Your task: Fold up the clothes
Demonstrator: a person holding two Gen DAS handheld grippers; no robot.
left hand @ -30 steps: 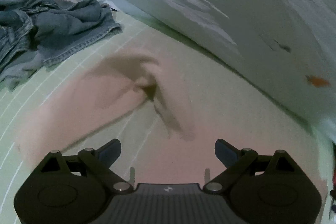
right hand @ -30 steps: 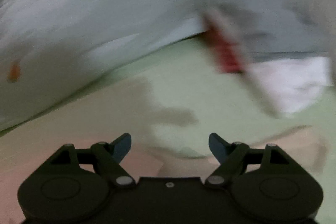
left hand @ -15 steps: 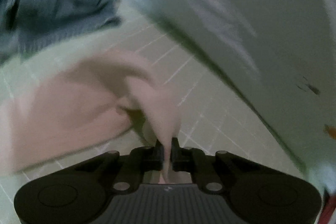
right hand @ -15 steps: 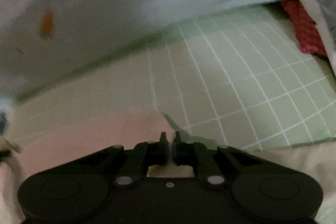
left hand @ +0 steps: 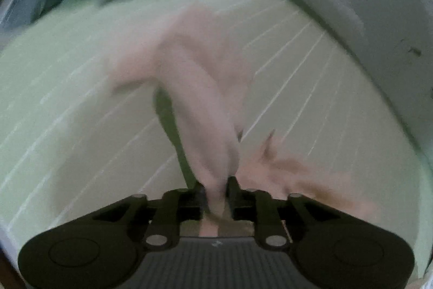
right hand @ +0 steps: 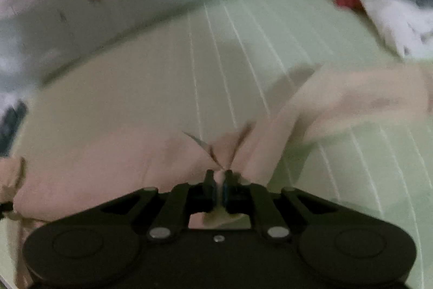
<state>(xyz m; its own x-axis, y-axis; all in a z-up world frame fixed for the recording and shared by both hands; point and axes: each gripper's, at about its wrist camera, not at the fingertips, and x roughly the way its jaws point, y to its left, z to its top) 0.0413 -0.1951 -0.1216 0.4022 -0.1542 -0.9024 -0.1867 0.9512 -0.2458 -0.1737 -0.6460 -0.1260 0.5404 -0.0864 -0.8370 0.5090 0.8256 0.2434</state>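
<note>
A green bedsheet (left hand: 67,99) with white grid lines lies under the pink garment (left hand: 200,88), which hangs lifted and stretched between the two tongs. The left gripper (left hand: 216,188) and right gripper (right hand: 219,180) are each clamped on a bunched edge of it. Uneven pulling could slip the thin, limp, blurred cloth free.

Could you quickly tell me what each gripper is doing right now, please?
Left gripper: shut on the pink garment.
Right gripper: shut on the pink garment too.
</note>
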